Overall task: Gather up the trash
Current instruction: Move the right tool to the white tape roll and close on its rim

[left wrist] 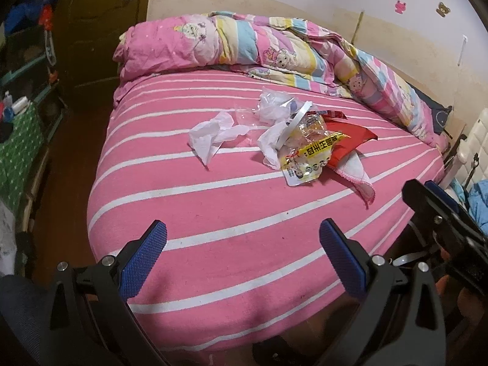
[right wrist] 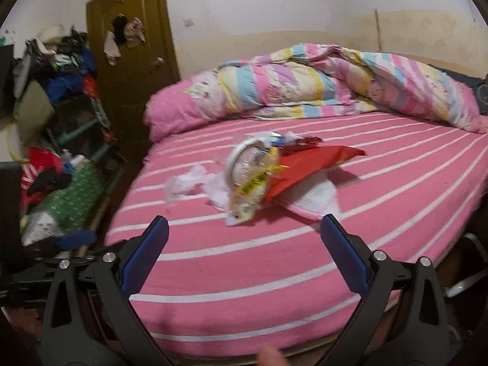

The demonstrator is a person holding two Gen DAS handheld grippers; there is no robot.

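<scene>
A pile of trash lies in the middle of the pink striped bed [left wrist: 231,213]: a crumpled white tissue [left wrist: 210,137], clear plastic wrap [left wrist: 274,103], a clear packet with a yellow label [left wrist: 308,152], a red wrapper [left wrist: 350,140] and a white cloth with pink trim [left wrist: 357,174]. My left gripper [left wrist: 242,235] is open and empty above the bed's near end, short of the pile. My right gripper [right wrist: 244,228] is open and empty, just short of the yellow-label packet [right wrist: 253,183] and red wrapper [right wrist: 305,167]. The right gripper's side also shows in the left wrist view [left wrist: 439,210].
A rolled quilt [left wrist: 259,45] lies along the bed's far side against the wall. A cluttered shelf of clothes [right wrist: 61,91] and a brown door [right wrist: 131,45] stand to the left. A white padded piece [left wrist: 475,140] is at the right.
</scene>
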